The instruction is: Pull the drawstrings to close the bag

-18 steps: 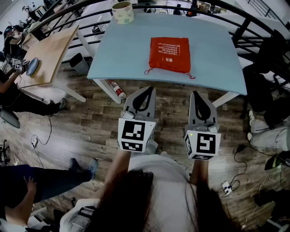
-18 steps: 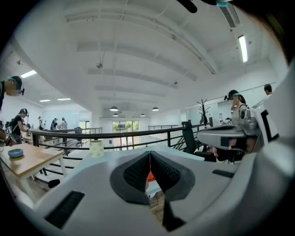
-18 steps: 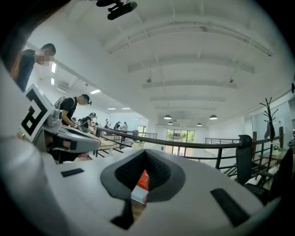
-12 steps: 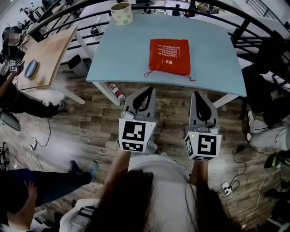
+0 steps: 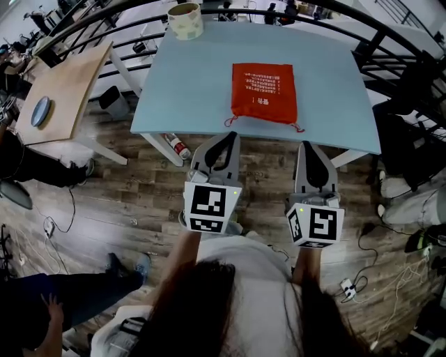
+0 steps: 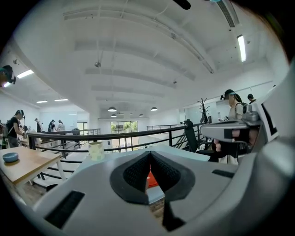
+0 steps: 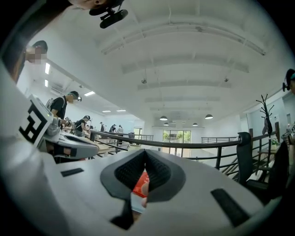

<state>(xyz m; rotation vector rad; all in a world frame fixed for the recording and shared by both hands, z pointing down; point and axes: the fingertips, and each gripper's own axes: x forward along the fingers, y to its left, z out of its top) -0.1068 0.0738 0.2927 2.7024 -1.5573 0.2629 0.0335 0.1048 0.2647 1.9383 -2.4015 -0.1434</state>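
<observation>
A red drawstring bag [image 5: 264, 92] with white print lies flat on the pale blue table [image 5: 195, 77], its mouth toward the near edge. One red drawstring end [image 5: 228, 123] trails at its near left corner and another drawstring end [image 5: 297, 128] at its near right corner. My left gripper [image 5: 226, 135] hovers just short of the table's near edge, shut and empty, below the bag's left corner. My right gripper [image 5: 309, 146] hangs level with it on the right, also shut and empty. Through both gripper views a sliver of the bag [image 6: 150, 179] [image 7: 139, 183] shows between the closed jaws.
A roll of tape [image 5: 186, 19] stands at the table's far left corner. A bottle [image 5: 178, 146] lies on the wood floor under the table. A wooden side table [image 5: 59, 90] with a blue disc stands at left. Black railings [image 5: 390, 42] run behind; people stand around.
Both grippers have edged slightly forward toward the table's near edge, and the view has shifted a little. The bag lies as before and the jaws stay shut.
</observation>
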